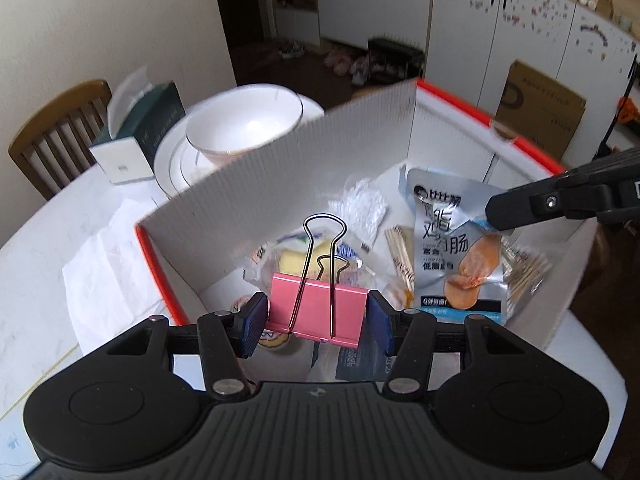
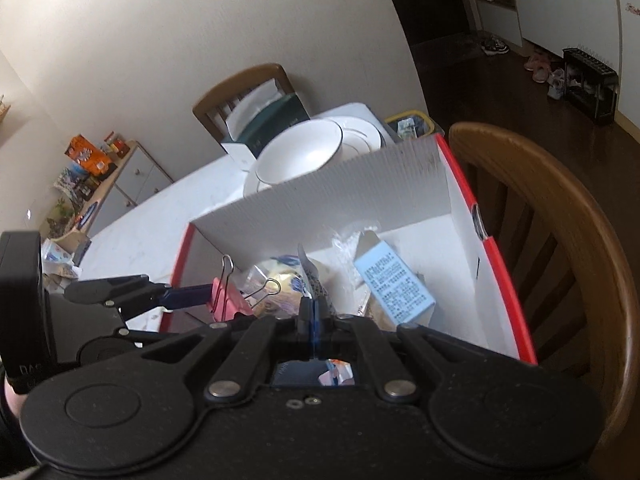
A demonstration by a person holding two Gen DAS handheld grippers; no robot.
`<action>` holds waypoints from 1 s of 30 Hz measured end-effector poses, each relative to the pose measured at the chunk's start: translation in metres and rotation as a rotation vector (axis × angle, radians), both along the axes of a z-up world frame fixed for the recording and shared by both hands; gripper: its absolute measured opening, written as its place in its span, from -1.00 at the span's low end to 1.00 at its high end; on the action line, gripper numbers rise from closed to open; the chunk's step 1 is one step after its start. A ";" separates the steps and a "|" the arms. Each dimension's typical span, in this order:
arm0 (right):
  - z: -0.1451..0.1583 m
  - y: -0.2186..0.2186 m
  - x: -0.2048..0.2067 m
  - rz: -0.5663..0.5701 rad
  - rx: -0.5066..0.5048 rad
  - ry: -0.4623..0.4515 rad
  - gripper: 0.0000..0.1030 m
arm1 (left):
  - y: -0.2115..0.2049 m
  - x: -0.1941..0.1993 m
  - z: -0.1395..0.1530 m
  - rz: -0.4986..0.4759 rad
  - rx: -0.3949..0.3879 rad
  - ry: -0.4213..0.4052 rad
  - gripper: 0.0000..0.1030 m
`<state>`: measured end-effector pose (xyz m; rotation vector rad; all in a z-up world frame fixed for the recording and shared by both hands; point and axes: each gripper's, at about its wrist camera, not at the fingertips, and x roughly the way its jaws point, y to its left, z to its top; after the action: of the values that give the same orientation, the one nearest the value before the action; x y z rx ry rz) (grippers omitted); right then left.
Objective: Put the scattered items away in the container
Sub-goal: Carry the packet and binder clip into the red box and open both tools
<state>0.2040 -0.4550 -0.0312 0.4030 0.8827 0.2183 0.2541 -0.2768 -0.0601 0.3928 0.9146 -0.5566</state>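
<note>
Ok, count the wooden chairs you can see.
2. One wooden chair stands at the table's far side against the wall, behind the tissue box. The other is right beside the box's red-edged side. More may be hidden.

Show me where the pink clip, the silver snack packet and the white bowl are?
pink binder clip (image 1: pixel 318 308): left wrist view, on its pink body.
silver snack packet (image 1: pixel 452 240): left wrist view, on its printed front.
white bowl (image 2: pixel 298 156): right wrist view, on its inside.
</note>
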 end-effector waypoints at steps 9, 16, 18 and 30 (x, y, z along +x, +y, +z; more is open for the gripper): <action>-0.012 -0.003 0.005 0.007 -0.044 0.026 -0.99 | -0.010 0.014 -0.020 0.010 0.074 0.064 0.00; -0.007 -0.007 0.003 0.013 -0.095 0.028 -0.72 | -0.010 0.013 -0.020 0.018 0.073 0.069 0.00; -0.006 -0.011 0.002 0.017 -0.084 0.038 -0.66 | -0.008 0.012 -0.019 0.025 0.062 0.068 0.10; -0.005 -0.011 -0.007 0.045 -0.088 0.055 -0.43 | 0.008 -0.017 0.012 0.037 -0.070 0.015 0.27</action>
<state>0.1975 -0.4661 -0.0361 0.3086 0.9528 0.2103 0.2369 -0.2691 -0.0478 0.3083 0.9122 -0.5573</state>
